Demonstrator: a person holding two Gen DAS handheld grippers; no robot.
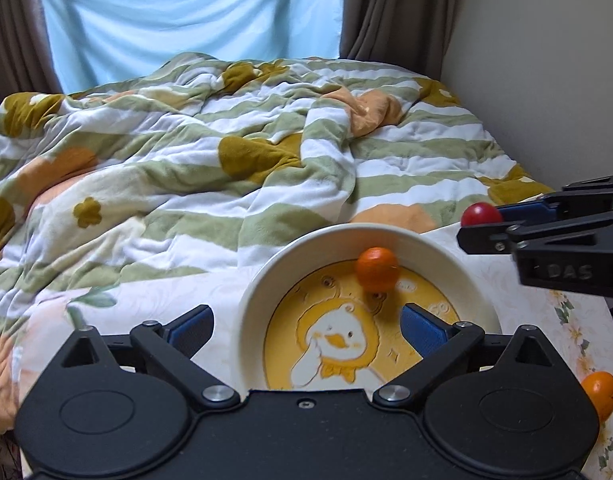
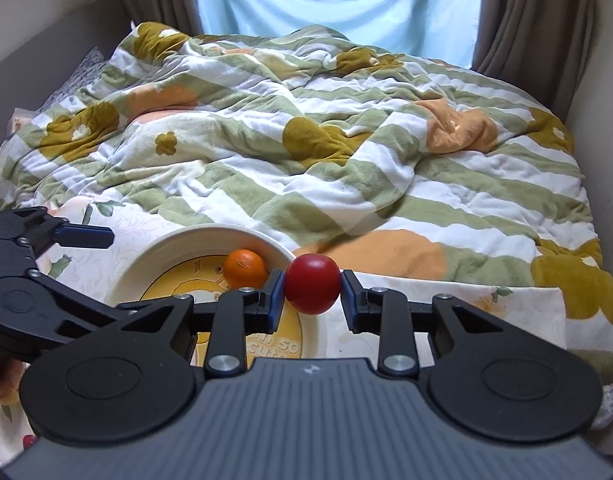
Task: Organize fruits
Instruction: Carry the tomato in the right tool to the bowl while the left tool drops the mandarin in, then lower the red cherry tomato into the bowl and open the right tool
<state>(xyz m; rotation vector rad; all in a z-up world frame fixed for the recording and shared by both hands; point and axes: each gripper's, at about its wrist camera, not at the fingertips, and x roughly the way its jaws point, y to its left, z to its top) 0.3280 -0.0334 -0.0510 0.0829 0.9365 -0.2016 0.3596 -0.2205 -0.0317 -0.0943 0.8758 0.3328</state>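
Right claw (image 2: pixel 312 294): pinching red fruit (image 2: pixel 312 283) btw. blue pads, held in the air over the bowl's right rim; fruit round, glossy. Same claw seen from left wrist view at far right, red fruit (image 1: pixel 480 214) at its tip.

Left claw (image 1: pixel 306 326): spread wide, nothing btw. fingers; right pad over bowl interior, left pad outside the rim. Seen from right wrist view at far left, fingers apart.

Bowl (image 1: pixel 266 280): white, round, yellow duck picture on bottom; directly ahead of left claw, below and left of right claw. Sits on counter (image 1: pixel 154 304) w/ pale floral cover.

Orange fruit no. 1 (image 1: pixel 377 269): inside bowl, near far wall, ahead of left claw's right finger; just left of red fruit in right wrist view (image 2: pixel 245 268).

Orange fruit no. 2 (image 1: pixel 600 394): on counter, outside bowl, right of left claw.

Blanket (image 2: pixel 346 152): green/white stripes, mustard flowers, rumpled on bed beyond counter.

Curtains (image 1: pixel 194 12): blue centre, brown at sides, behind bed.
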